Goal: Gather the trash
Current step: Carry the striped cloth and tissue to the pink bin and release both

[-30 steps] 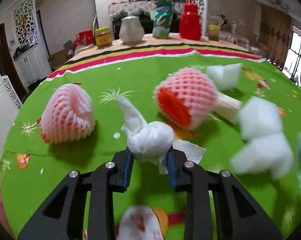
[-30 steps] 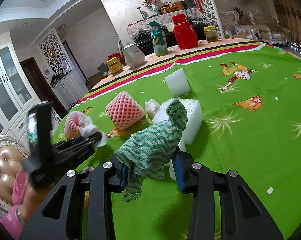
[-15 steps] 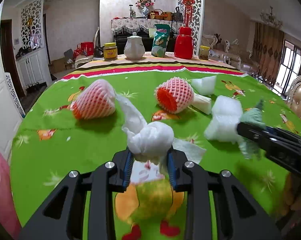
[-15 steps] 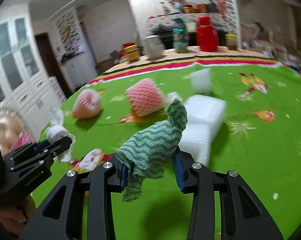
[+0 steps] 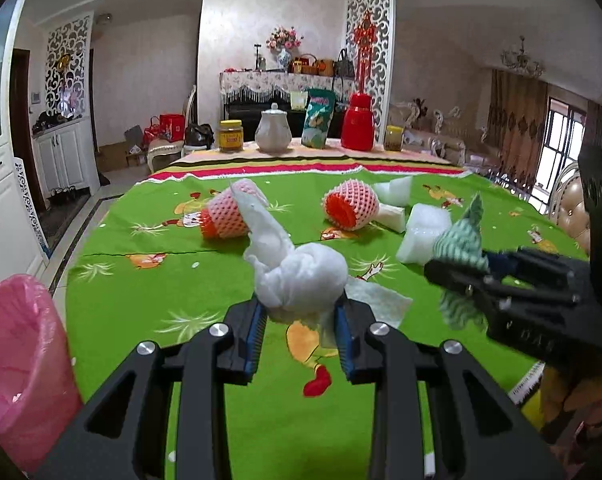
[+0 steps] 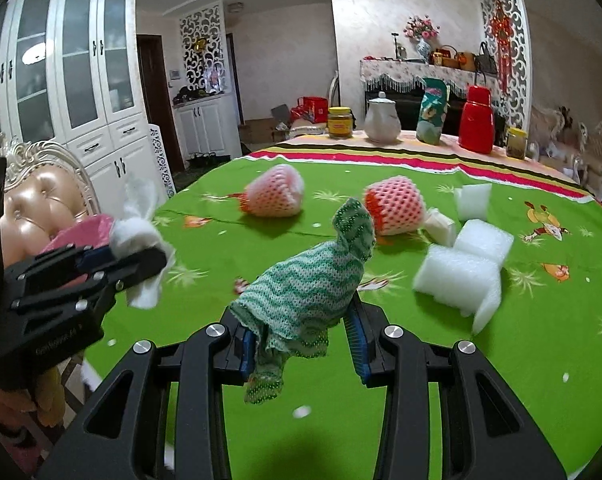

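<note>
Left gripper [image 5: 299, 330] is clamping a wadded white tissue [image 5: 301, 278], held up off the green tablecloth [image 5: 141, 300]. Right gripper [image 6: 299, 344] is pinching a green-and-white mesh cloth [image 6: 309, 284], also lifted clear; a loose end is hanging down between the fingers.

Pink-lined trash bin [image 5: 19, 360] is sitting off the table's near left edge, low in the left wrist view. From the right wrist view the left gripper and its tissue are sitting in front of the bin, covering most of it.

Trash lying on the cloth: two pink foam fruit nets [image 6: 275, 196] [image 6: 397, 210] mid-table, with white foam blocks [image 6: 461, 268] [image 6: 473, 200] to the right of them, one small piece touching the right-hand net.

Far edge is holding a yellow-lidded jar [image 5: 231, 136], white teapot [image 5: 273, 128], green snack bag [image 5: 319, 118], red thermos [image 5: 357, 122], all well apart from both grippers. A padded chair [image 6: 37, 208] is standing beside the bin.
</note>
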